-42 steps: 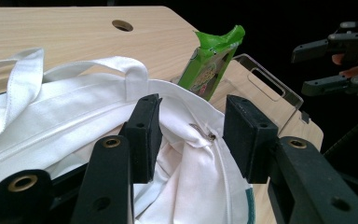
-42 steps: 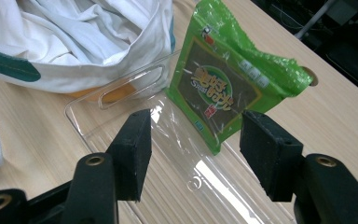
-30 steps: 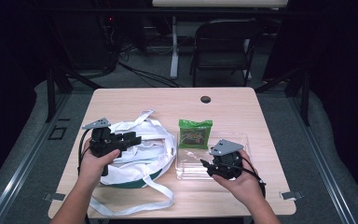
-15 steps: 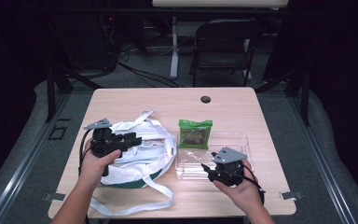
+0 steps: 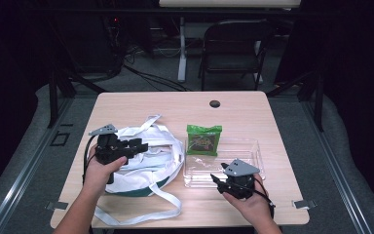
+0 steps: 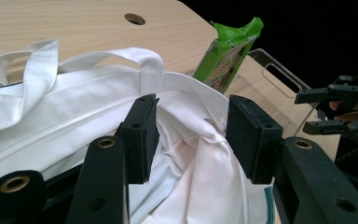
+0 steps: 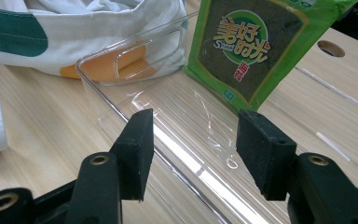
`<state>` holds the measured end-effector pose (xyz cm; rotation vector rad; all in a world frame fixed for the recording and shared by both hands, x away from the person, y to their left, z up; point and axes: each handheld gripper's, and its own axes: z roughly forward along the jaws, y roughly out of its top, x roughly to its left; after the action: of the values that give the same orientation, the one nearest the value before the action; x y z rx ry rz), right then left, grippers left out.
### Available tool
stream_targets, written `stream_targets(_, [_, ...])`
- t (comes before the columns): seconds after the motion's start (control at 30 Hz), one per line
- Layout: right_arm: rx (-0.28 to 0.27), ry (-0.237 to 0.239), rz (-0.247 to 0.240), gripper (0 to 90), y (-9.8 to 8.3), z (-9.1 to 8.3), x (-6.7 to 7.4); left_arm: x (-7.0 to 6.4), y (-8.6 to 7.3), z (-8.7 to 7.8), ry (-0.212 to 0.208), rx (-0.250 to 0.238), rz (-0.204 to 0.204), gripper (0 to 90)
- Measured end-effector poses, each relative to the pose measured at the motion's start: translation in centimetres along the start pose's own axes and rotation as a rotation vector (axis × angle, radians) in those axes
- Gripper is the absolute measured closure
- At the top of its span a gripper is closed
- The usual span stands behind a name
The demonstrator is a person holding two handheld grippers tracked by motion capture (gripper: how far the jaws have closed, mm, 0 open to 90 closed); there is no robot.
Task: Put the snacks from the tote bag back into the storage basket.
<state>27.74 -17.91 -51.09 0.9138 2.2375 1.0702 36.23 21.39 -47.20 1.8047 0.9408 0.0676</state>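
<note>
Nearest, the right gripper has sunk toward the front wall of the clear plastic tray since a second ago; its jaws stand wide, nothing between them, and in the right gripper view the tray's near rim lies just below the pads. That looks like the start of a reach into the tray, probably for the green snack packet, which stands propped at the tray's far left corner, leaning against the bag's side. Further left, the left gripper has kept its place at the mouth of the white tote bag; its jaws have just been opening and now stand about half wide, straddling the bag's rim, with cloth between them though the pads do not seem to press it. This likely means the bag's mouth is being let go or spread ready for packing. Counted: one tray, one packet, one bag with two long white handles, two grippers, one table with one round hole
</note>
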Motion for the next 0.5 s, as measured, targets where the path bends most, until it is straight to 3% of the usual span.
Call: stream_targets(0.5, [-0.007,0.001,0.001,45.9,-0.39,0.08,0.17,0.06,-0.14,0.33,0.004,0.008,0.000,50.2])
